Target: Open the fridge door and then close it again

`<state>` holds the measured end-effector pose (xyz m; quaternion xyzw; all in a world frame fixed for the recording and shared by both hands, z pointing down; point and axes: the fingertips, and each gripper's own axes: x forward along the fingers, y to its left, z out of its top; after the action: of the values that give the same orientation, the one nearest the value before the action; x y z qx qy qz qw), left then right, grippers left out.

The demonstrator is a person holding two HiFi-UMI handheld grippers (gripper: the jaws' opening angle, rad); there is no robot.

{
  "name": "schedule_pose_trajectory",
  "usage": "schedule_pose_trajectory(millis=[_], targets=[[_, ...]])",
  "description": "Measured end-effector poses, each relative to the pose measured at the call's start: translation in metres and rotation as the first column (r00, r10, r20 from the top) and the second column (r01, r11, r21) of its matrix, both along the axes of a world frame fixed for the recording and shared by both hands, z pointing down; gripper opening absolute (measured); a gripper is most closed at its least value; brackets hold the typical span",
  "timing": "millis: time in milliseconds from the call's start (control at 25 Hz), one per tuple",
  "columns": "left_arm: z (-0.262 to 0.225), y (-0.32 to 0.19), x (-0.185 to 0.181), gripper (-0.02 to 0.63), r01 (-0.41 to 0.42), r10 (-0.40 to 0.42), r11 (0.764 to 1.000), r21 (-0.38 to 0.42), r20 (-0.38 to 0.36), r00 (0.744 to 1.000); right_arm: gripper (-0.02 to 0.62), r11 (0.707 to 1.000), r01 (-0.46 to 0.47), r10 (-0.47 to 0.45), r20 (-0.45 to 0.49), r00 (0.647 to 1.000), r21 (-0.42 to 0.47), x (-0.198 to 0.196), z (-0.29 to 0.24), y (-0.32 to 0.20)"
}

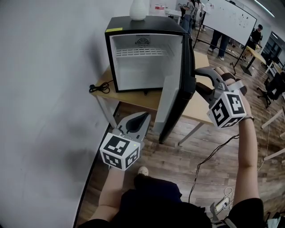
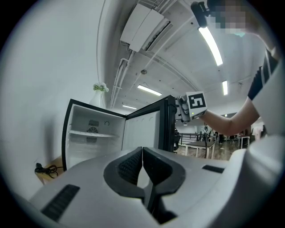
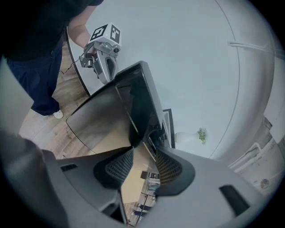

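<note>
Just ahead of right tool (image 3: 144, 152), jaws wide apart and clamping nothing: edge of black fridge door (image 3: 138, 102), swung wide open. Farther left, black box-shaped mini fridge (image 1: 142, 71) with white interior, white vase (image 1: 138, 10) on top, on light wooden desk (image 1: 138, 99). Below door, left tool (image 2: 142, 150), jaws together, empty, facing the open cabinet.

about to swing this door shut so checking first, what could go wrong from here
1. The left gripper hangs shut beside the free edge of the open fridge door, on the side it would swing toward; closing may clip it.
2. The right gripper has its jaws apart at the door's outer edge, so it could slip off.
3. A white vase stands on the fridge; a hard close might rock it.
</note>
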<state>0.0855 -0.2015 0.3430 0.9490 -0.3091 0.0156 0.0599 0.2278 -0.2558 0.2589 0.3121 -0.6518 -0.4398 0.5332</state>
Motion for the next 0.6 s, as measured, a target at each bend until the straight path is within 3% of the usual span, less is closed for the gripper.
schedule_pose_trajectory(millis=[600], targets=[[-0.003, 0.037, 0.067, 0.006, -0.111, 0.111, 0.994, 0.015, -0.018, 0.994, 0.126, 0.999, -0.004, 0.001, -0.074, 0.997, -0.036, 0.056, 0.003, 0.019]])
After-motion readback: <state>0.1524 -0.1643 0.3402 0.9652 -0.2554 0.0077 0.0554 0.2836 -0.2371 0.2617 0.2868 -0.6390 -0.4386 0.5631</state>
